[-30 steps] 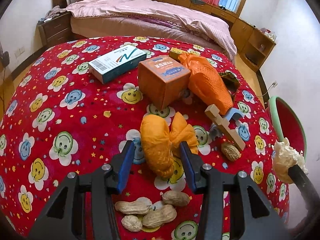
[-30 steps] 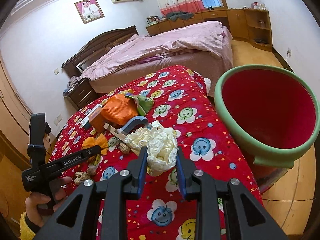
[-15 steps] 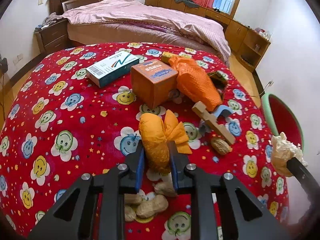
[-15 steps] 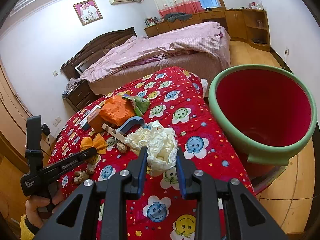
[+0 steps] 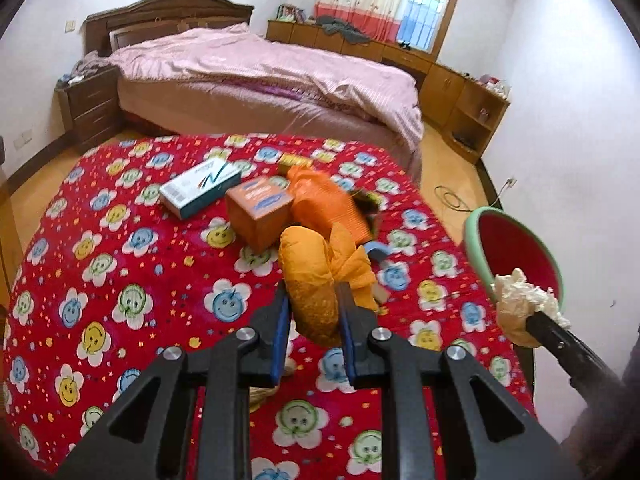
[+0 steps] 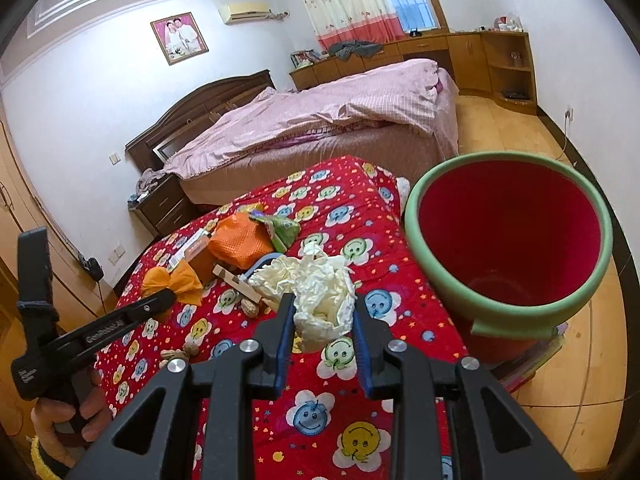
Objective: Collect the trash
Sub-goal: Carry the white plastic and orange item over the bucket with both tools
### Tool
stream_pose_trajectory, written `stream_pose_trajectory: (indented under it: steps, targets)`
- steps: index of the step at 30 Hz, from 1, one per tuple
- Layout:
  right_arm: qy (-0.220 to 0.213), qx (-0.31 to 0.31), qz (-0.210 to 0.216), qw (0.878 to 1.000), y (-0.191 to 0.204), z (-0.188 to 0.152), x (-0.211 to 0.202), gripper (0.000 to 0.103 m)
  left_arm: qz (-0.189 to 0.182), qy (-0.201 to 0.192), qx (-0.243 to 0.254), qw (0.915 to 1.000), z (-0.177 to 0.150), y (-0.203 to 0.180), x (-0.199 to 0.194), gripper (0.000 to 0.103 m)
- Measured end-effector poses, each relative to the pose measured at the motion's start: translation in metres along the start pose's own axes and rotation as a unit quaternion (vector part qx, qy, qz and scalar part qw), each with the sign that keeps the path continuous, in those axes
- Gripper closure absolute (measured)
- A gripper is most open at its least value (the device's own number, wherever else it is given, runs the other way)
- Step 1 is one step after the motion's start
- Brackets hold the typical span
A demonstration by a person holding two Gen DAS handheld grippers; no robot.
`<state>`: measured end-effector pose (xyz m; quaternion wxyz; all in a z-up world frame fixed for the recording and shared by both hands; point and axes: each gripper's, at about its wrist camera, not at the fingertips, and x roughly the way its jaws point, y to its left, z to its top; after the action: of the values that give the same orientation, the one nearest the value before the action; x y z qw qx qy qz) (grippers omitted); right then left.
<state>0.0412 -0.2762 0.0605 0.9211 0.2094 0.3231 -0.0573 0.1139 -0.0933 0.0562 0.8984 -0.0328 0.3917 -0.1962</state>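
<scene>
We have the left gripper [image 5: 313,311] clamped on the orange wrapper [image 5: 310,280], the right gripper [image 6: 320,317] clamped on the crumpled tissue [image 6: 316,292] near the red bin [image 6: 508,312], bin looks empty, peanuts [image 6: 252,307] and boxes [image 5: 200,190] remain on the surface [image 5: 120,280].

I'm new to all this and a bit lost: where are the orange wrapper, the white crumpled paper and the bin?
orange wrapper [image 5: 310,280]: left wrist view, its bulging body.
white crumpled paper [image 6: 322,300]: right wrist view, middle of the wad.
bin [image 6: 516,312]: right wrist view, green front rim.
</scene>
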Motion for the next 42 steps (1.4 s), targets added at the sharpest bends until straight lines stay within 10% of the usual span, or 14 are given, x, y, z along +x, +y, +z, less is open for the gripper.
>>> stream_pose_trajectory:
  steps: [18,42]
  targets:
    - [-0.063,0.003,-0.036,0.997,-0.031,0.032,-0.048,0.074,-0.04,-0.025,0.067,0.9967,0.024,-0.069,-0.012,0.081]
    - [-0.069,0.072,-0.105,0.989,-0.132,0.045,-0.048,0.074,-0.091,0.025,0.144,0.9851,0.023,-0.186,0.066,0.081]
